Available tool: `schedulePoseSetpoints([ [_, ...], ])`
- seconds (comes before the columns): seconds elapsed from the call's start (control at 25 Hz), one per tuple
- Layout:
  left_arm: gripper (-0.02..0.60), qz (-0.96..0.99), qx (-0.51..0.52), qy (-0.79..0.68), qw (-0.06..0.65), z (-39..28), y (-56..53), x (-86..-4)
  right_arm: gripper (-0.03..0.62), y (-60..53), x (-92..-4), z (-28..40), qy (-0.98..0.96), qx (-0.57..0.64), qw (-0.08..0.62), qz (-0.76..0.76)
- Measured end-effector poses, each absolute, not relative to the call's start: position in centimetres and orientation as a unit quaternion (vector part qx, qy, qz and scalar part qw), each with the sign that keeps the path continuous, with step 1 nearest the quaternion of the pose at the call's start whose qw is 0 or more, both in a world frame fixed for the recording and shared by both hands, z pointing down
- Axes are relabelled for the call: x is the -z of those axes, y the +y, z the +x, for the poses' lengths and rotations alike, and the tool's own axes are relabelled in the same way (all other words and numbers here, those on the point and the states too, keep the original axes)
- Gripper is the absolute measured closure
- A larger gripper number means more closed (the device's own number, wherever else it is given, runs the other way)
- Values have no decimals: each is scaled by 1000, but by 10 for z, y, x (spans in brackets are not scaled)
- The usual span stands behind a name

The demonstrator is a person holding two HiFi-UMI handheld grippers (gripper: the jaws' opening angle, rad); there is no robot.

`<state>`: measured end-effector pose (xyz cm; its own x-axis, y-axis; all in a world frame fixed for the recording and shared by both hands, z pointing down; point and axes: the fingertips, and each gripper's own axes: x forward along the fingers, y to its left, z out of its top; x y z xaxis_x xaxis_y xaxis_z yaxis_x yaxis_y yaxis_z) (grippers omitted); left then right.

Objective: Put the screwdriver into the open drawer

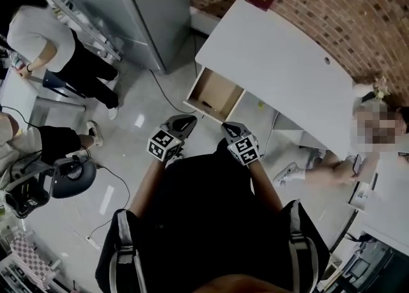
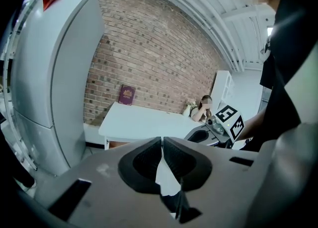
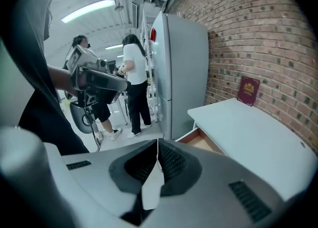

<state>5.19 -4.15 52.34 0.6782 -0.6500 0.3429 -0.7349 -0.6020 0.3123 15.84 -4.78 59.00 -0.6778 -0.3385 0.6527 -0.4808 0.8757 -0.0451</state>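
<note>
Two hand-held grippers are held close to the person's body in the head view. The left gripper and the right gripper are set side by side and pointed toward the open, light wooden drawer of the white rectangular table.

In each gripper view the dark ribbed jaws are seen pressed together at their tips, and nothing is caught between them. No screwdriver is held by either gripper.

A small, dark, slender thing is made out on the drawer's bare bottom, near its front panel. It is too small to be identified with certainty, but it is judged likely to be the screwdriver. If so, the placing is judged to be done and little is left beyond backing away. Closing the drawer is not asked for by the task.

The dark thing lies well apart from both pairs of fingers, ahead of them and roughly between their lines, with a stretch of grey floor between. In the right gripper view only a corner of the drawer is shown, and nothing inside it can be made out.
</note>
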Motion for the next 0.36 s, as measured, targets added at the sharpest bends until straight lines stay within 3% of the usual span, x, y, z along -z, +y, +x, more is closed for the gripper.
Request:
schedulePoseSetpoints([
  [0.36,557,893,-93,-387,210,47,-44,-510,531,-60,-578,152,-914,-84,326,225],
])
